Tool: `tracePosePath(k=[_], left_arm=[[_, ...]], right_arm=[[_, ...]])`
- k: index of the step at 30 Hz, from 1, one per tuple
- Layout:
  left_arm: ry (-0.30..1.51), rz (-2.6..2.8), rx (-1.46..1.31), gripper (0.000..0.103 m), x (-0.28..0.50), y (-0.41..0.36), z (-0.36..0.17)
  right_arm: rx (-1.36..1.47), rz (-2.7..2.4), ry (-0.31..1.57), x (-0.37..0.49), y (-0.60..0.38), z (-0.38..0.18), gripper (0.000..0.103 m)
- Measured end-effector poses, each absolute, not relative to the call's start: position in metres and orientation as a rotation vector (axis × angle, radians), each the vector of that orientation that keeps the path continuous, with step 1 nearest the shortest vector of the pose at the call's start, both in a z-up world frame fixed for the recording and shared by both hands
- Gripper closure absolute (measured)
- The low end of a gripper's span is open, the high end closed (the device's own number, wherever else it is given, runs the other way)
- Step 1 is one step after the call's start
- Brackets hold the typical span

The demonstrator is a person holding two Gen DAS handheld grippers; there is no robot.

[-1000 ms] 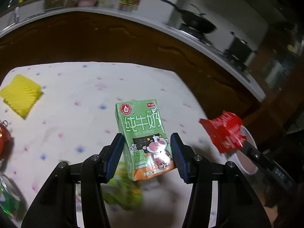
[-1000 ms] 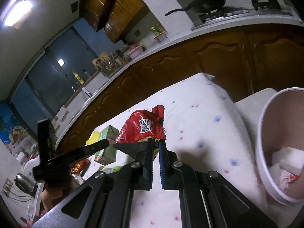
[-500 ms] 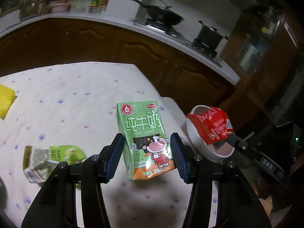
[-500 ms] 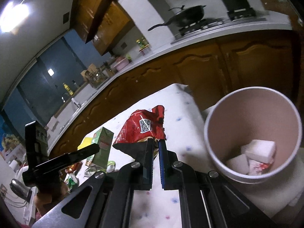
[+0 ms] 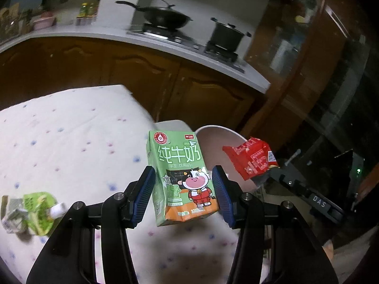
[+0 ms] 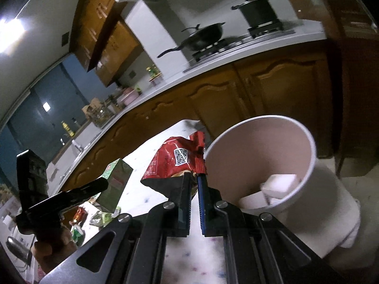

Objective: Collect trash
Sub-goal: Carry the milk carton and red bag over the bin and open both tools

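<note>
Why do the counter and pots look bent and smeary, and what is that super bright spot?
Left wrist view: the fisheye lens curves the counter, and the wok is motion-blurred, while the milk carton stays sharp. Right wrist view: a ceiling light blows out white at the upper left; the room is dim.

Glossy foil wrapper (image 6: 176, 163) (creased), matt tablecloth (image 5: 71, 146)
</note>
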State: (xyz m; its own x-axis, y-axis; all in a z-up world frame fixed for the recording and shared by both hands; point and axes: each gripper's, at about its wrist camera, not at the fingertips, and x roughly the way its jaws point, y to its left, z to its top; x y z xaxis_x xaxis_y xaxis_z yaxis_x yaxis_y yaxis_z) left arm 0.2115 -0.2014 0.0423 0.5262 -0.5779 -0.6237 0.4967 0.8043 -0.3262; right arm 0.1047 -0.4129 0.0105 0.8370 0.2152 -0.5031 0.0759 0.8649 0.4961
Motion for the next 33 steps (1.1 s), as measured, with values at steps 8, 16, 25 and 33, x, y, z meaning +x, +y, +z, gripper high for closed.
tracePosePath(k=[8, 16, 25, 33], left_arm=[[0.778, -0.709, -0.077, 0.053, 0.215, -0.250, 0.045], [0.802, -0.738, -0.041, 0.053, 0.231, -0.294, 0.035], [0.839, -0.761, -0.026, 0.054, 0.249, -0.334, 0.022], [0.900, -0.759, -0.001, 0.052, 0.258, -0.349, 0.005]], right_arm=[[0.554, 0.021, 0.563, 0.100, -0.446, 0.008, 0.098], [0.554, -0.020, 0.566, 0.106, -0.472, 0.002, 0.098], [0.540, -0.046, 0.595, 0.120, -0.490, -0.004, 0.097], [0.561, -0.057, 0.630, 0.128, -0.498, -0.014, 0.093]])
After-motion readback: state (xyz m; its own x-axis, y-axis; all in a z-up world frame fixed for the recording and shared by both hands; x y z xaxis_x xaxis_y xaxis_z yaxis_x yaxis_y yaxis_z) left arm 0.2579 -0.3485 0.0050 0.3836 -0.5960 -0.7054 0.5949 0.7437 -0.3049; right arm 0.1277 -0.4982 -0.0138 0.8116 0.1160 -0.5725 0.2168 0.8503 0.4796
